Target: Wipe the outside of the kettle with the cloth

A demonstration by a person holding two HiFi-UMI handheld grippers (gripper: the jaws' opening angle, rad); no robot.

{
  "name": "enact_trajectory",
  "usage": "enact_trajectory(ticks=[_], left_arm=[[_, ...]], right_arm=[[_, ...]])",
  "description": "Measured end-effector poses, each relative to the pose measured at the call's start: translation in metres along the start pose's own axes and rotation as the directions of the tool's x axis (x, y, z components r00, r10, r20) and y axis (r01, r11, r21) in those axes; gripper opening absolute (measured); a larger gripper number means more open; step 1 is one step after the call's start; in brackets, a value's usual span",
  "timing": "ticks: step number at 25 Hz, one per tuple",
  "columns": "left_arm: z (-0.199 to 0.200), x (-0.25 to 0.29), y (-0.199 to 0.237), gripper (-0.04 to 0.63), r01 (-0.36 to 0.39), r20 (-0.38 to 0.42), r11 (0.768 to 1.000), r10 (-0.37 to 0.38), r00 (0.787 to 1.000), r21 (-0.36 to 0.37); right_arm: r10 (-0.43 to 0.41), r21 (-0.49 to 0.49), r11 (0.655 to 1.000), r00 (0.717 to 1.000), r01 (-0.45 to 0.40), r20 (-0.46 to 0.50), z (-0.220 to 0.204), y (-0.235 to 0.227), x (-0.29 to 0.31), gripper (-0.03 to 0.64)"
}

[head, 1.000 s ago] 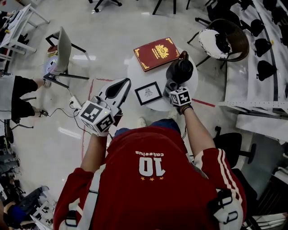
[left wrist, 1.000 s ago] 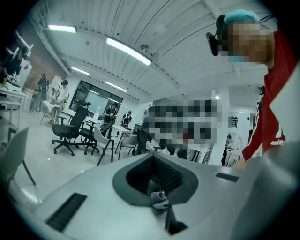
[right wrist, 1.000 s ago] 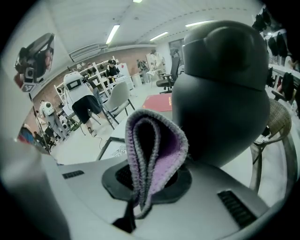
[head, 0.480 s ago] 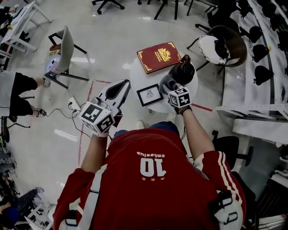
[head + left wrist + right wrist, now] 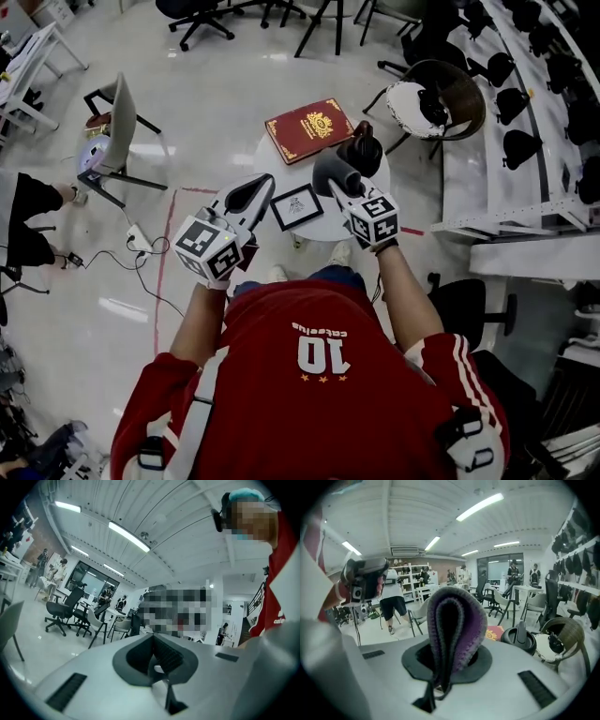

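A black kettle point(image 5: 363, 150) stands on a small round white table point(image 5: 281, 173); in the right gripper view the kettle point(image 5: 520, 641) shows low at the right. My right gripper point(image 5: 342, 185) is shut on a folded grey and purple cloth point(image 5: 332, 170), which it holds up just left of the kettle. The cloth point(image 5: 453, 625) stands upright and hides the jaws in the right gripper view. My left gripper point(image 5: 253, 190) hovers at the table's left edge, shut and holding nothing. In its own view the left gripper point(image 5: 157, 660) points up at the room.
On the table lie a red book point(image 5: 308, 129) and a small framed picture point(image 5: 296, 206). A wicker chair point(image 5: 441, 94) stands behind the table, a grey chair point(image 5: 117, 127) at the left. White shelves point(image 5: 525, 141) run along the right. Cables point(image 5: 141, 246) cross the floor.
My right gripper has lifted the cloth off the kettle's near side, up and to the left. The left gripper has hardly moved. The head view has shifted.
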State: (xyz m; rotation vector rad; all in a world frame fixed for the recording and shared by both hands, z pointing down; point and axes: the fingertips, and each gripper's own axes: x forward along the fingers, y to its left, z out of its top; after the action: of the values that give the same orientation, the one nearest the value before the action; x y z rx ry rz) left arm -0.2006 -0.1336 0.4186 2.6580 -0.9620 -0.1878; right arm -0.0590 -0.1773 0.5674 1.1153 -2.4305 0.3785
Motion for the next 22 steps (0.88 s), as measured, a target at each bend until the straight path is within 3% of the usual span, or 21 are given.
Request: enact_trajectory(ticks=[9,13,22], left_arm=[[-0.008,0.033,-0.035,0.006,0.102,-0.022,0.995,-0.102,0.995,-0.021],[-0.005,0.045,-0.057,0.006,0.127,-0.031,0.992,-0.127,0.991,0.008],[0.011,0.064,-0.107,0.006,0.088,-0.006,0.991,-0.088,0.996,0.1]], right_arm=[[-0.069,0.074,0.996,0.986,0.058,0.154,0.051,0.015,-0.076,0.044],[-0.096,0.084,0.993,0.977,0.082,0.189,0.06,0.013,-0.11,0.044],[-0.142,0.045,0.99,0.948,0.134,0.287,0.08,-0.003,-0.196,0.044]])
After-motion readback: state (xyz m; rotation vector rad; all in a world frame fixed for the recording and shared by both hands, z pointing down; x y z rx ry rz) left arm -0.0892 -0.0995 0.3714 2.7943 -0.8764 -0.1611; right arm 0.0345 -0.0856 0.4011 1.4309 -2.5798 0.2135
